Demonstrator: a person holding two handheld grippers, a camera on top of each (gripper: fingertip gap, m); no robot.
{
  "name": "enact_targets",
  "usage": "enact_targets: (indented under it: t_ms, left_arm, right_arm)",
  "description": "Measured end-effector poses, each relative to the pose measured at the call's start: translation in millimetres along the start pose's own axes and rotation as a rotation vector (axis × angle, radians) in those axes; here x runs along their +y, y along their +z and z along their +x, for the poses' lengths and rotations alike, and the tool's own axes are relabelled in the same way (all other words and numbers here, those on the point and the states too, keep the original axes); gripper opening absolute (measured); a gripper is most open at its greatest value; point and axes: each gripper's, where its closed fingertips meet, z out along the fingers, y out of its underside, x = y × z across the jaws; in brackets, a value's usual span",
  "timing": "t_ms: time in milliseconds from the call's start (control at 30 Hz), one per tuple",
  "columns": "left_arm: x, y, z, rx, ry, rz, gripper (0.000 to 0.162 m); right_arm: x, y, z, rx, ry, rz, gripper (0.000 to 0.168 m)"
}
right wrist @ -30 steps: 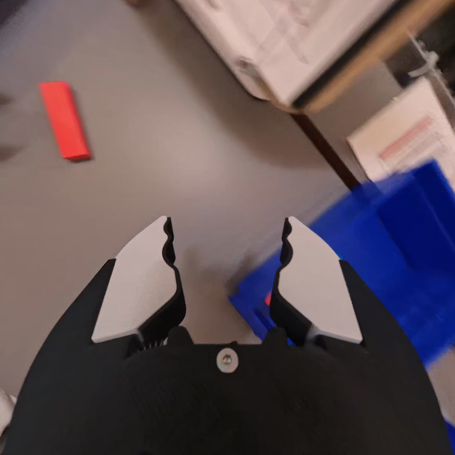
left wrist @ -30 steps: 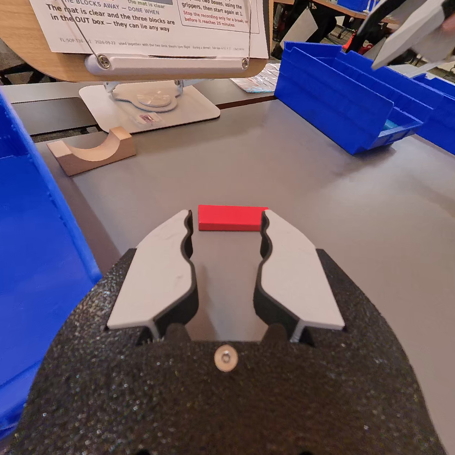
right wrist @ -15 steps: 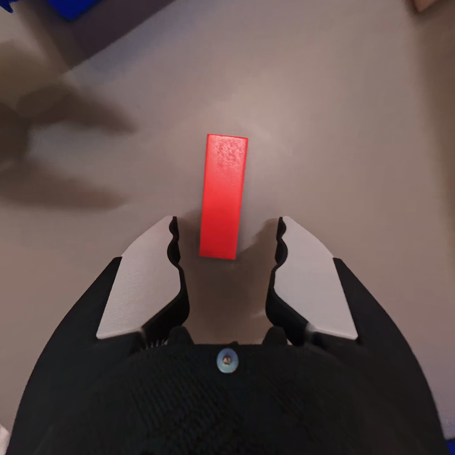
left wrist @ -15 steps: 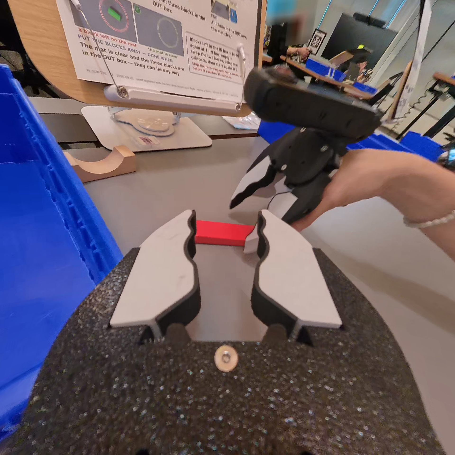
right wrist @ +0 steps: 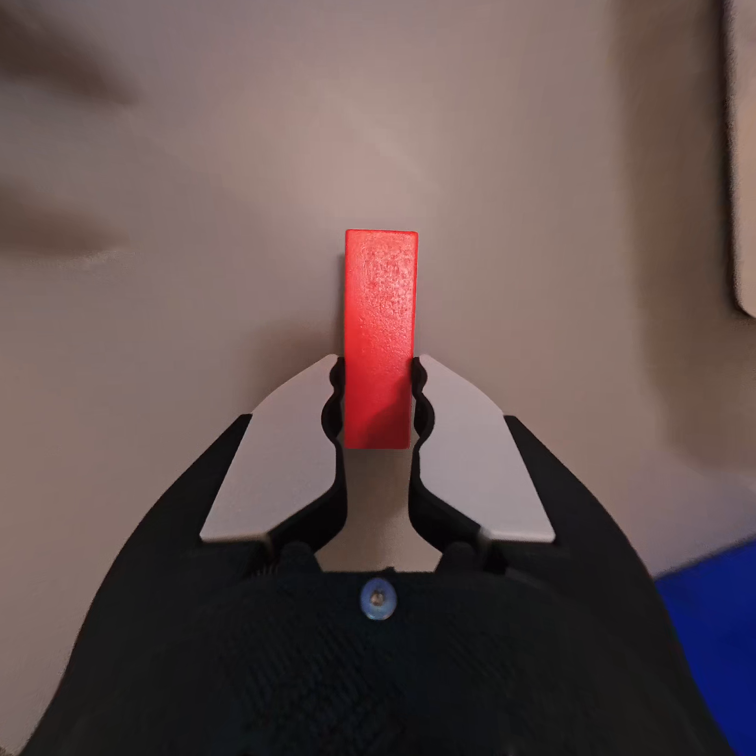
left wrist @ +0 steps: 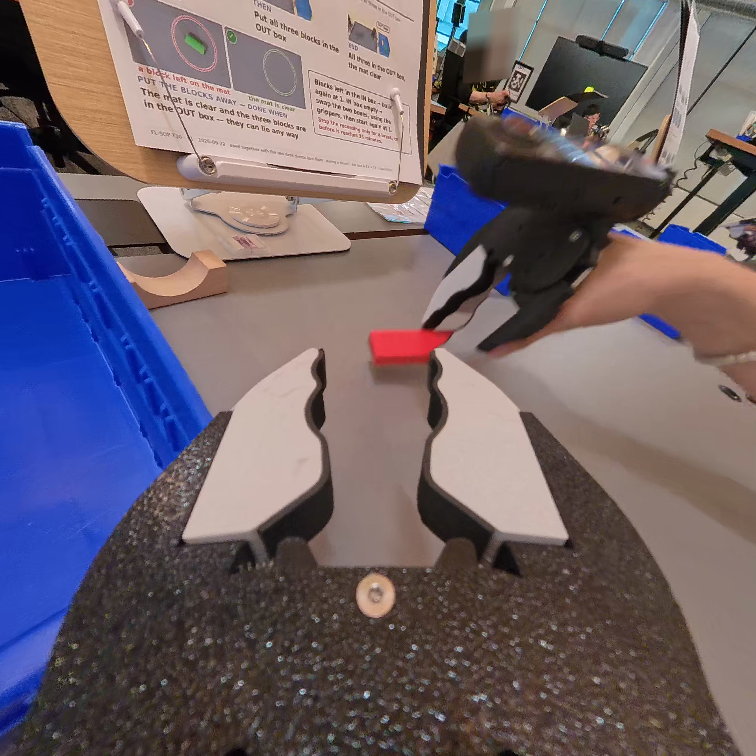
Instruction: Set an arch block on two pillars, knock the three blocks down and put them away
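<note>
My right gripper [right wrist: 377,360] clamps the red block's [right wrist: 378,319] near end; my left gripper [left wrist: 376,360] gapes empty, blue bin [left wrist: 61,368] at its left.

Grey tabletop [left wrist: 613,470], wooden desk [left wrist: 732,141] and dark screen [left wrist: 585,77] beyond

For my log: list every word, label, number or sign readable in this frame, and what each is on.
I do not copy out writing; these bear it:
White printed sheet clipped on the wooden board: legible print with pictures.
Small label on the stand's white base: too small.
Black-and-white square code sign, far back: pattern only.
Red block in the right tool: none.
</note>
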Motion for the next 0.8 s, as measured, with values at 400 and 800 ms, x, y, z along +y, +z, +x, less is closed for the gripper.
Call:
enact_targets:
  t_ms: [400, 800]
  left_arm:
    - [8.6, 7.1, 3.2, 0.006, 0.012, -0.041, 0.048]
    - [21.2, 13.2, 2.2, -0.011, 0.036, -0.099, 0.048]
  right_arm:
    - [171.7, -158.3, 185.7, 0.300, 0.607, 0.114, 0.032]
    - [263.5, -64.0, 205.4, 0.172, 0.847, -0.077, 0.032]
